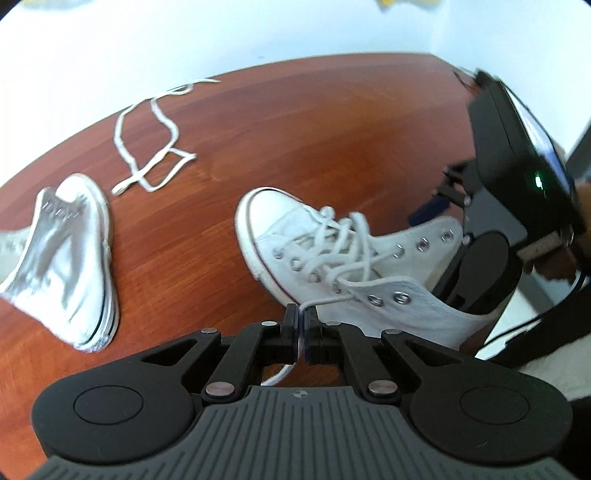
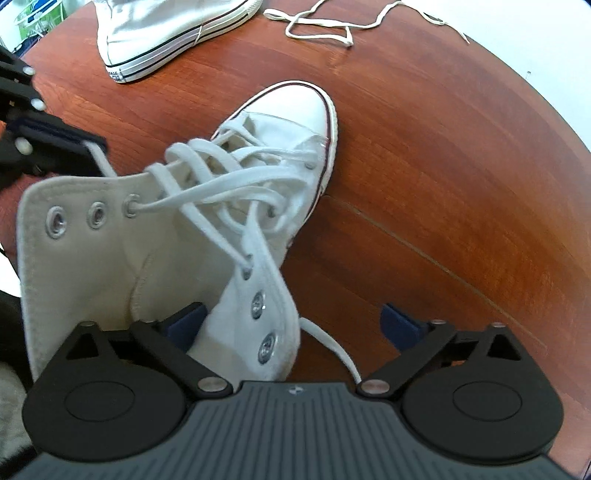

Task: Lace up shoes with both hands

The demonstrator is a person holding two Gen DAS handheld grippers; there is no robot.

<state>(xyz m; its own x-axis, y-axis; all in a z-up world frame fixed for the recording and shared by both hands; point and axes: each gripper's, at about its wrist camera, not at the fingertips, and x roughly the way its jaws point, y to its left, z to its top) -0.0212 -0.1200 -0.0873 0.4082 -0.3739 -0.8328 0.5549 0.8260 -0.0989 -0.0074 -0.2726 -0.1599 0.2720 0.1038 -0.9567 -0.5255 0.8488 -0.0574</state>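
A white high-top shoe (image 1: 295,229) (image 2: 280,122) lies on the wooden table, laced partway up with a white lace (image 1: 343,236) (image 2: 221,184). My left gripper (image 1: 300,314) is shut on one end of that lace, which runs taut from an eyelet. In the right wrist view the left gripper (image 2: 90,147) sits at the left edge, pinching the lace beside the shoe's collar. My right gripper (image 2: 293,325) stands wide open over the shoe's ankle. The eyelet flap (image 2: 258,314) and the other lace end (image 2: 332,347) lie between its fingers, unpressed.
A second white shoe (image 1: 70,254) (image 2: 166,33) without a lace lies on its side farther off. A loose white lace (image 1: 147,147) (image 2: 325,26) is coiled near the table's far edge. The brown table (image 1: 351,129) (image 2: 461,184) ends in a curved rim.
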